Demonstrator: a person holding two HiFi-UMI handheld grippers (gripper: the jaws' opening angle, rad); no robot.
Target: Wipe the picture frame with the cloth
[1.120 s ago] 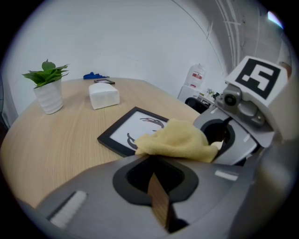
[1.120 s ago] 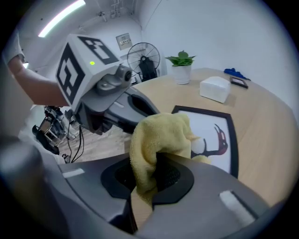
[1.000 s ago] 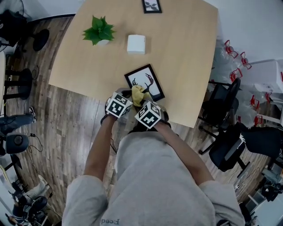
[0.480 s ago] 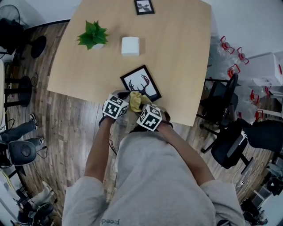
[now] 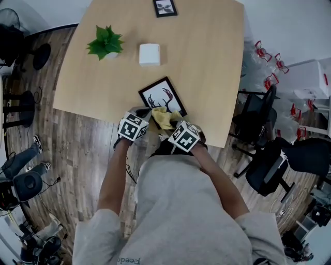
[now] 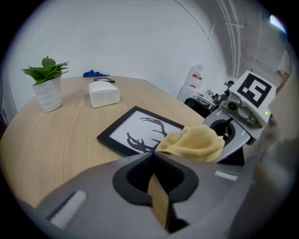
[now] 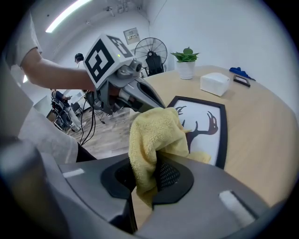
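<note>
Reaching forward from the body, both our bare forearms converge on the near edge of the worktop [image 5: 207,62], elbows bent and wrists close together. Our left tongs [image 5: 143,112] sit at about 7 o'clock of the picture frame [image 5: 162,97], tips pointing at its near corner. In the left gripper view their jaws [image 6: 152,156] meet at the tips with nothing between them. Our right tongs [image 5: 169,124] come in at about 5 o'clock of the frame, and in the right gripper view [image 7: 149,163] they are clamped on the cloth [image 7: 152,135], which bunches up out of the jaws and droops forward.

From the head view, the frame lies flat near the worktop's 6 o'clock edge. It is turned askew, with its long axis running roughly from 11 to 5 o'clock. The cloth [image 5: 164,117] rests over the frame's near end and covers that corner.

The frame is a thin black rectangle around a white sheet with a dark antler drawing. The cloth is yellow, nubby terry, crumpled into a soft lump. The worktop is pale wood with a smooth, fine grain. Farther off, at about 11 o'clock of the frame, stand a small plant [image 5: 105,43] with green leaves in a ribbed white pot and a white box [image 5: 149,54]. A smaller frame [image 5: 164,7] lies at the 12 o'clock edge.
</note>
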